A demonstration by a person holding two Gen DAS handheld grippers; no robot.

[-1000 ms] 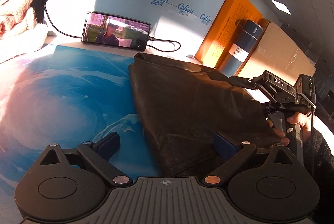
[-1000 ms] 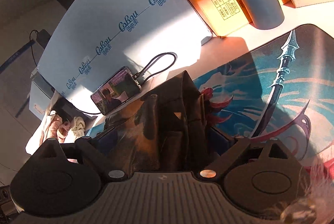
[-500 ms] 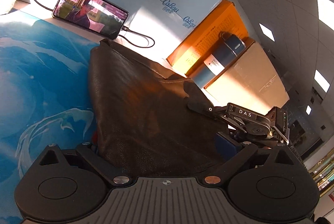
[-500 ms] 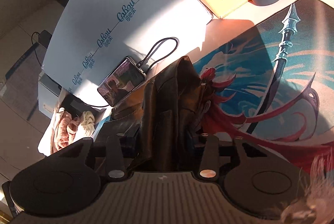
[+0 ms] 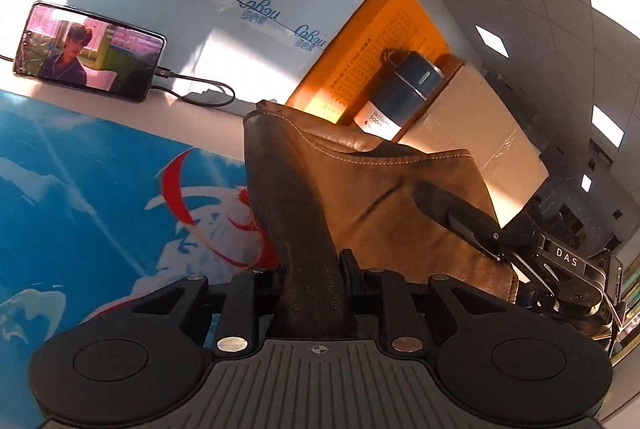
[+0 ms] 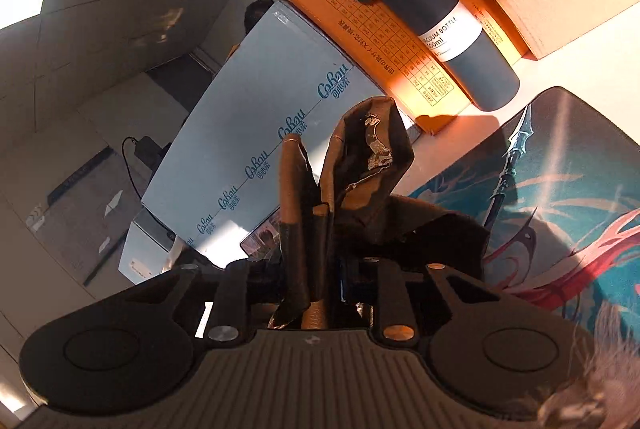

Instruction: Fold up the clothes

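Left gripper: clamped on a bunched edge of the brown leather garment, pinching so it can lift.
Right gripper: also clamped on the garment, folds standing up between its fingers.
Garment: hangs between both grippers, raised above the printed mat, ready to be doubled over.
Beyond: a phone and bottle stand farther off.
Change: a second ago the left gripper gaped and the garment lay flat; now both are shut and it is lifted.
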